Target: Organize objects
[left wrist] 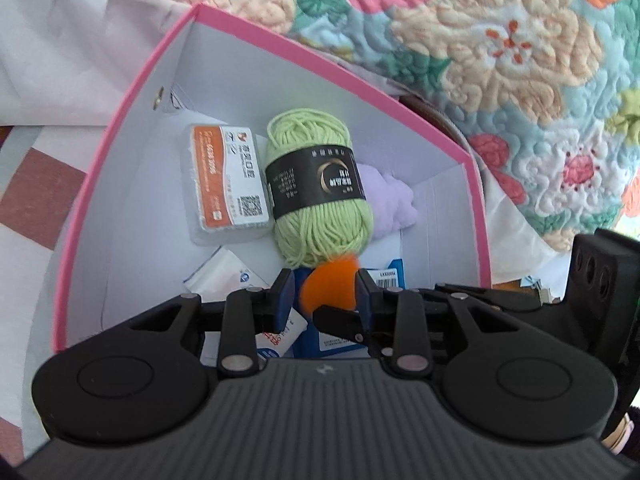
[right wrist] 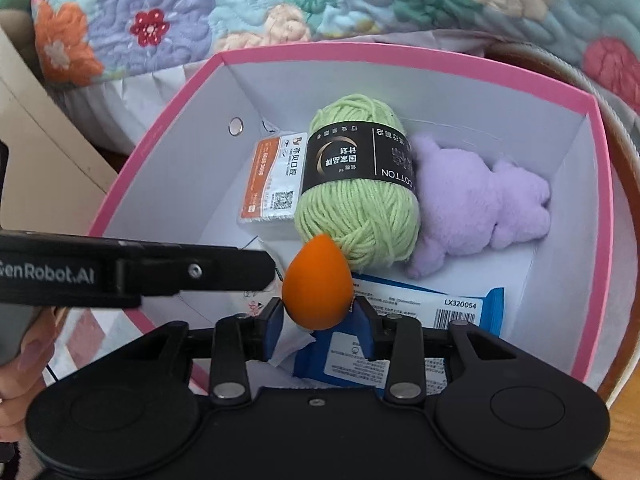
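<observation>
Over the pink box, the right claw is holding an orange sponge; the left claw is squeezed narrow.

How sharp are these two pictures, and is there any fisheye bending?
Left wrist view: the orange sponge is smeared, the green yarn label is soft, and the pink box rim bows. Right wrist view: the sponge is crisp, the yarn label is readable, and the rim curves too.
</observation>
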Motion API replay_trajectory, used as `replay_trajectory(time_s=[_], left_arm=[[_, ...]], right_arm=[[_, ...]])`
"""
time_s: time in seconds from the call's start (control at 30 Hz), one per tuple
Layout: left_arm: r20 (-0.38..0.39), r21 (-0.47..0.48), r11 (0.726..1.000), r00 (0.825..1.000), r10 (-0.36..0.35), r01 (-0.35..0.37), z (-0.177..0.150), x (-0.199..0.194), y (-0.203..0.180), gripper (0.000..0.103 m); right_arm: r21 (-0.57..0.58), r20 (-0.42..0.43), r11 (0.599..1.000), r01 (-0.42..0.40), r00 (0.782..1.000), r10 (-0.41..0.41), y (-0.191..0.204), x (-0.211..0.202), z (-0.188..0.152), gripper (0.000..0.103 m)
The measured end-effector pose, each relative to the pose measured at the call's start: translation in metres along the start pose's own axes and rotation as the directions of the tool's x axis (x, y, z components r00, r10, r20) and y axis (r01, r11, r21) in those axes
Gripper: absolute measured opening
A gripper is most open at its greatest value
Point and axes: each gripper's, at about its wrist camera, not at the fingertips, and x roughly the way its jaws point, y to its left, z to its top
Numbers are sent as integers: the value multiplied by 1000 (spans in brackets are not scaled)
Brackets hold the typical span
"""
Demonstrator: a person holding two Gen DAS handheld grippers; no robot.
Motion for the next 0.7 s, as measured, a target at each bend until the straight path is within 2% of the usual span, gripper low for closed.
replay_trajectory(time_s=[0.07,0.2,0.27,0.43,0.57,0.7], left_arm=[[6,-2,1000,1000,-2,2,1,-3,1,31],[11,3,1000,1000,13,-13,1,-3,0,31],[8,2,1000,1000,21,-21,1,-3,1,31],[13,13,999,999,43,-43,0,-6,0,31],[27,34,995,995,94,-94,-1,-15,-6,31],[25,54,988,989,143,-144,-4,-32,-15,38]], right_arm=[[12,12,1000,-12,1000,12,-1,-2,0,50],[30,29,999,-26,999,25,-1,1,0,50],[38,27,999,-6,1000,5,0,7,0,39],[55,37,998,9,999,-11,6,19,4,38],[68,52,997,25,998,-29,13,16,6,43],[46,115,999,26,993,-31,22,-12,-4,51]])
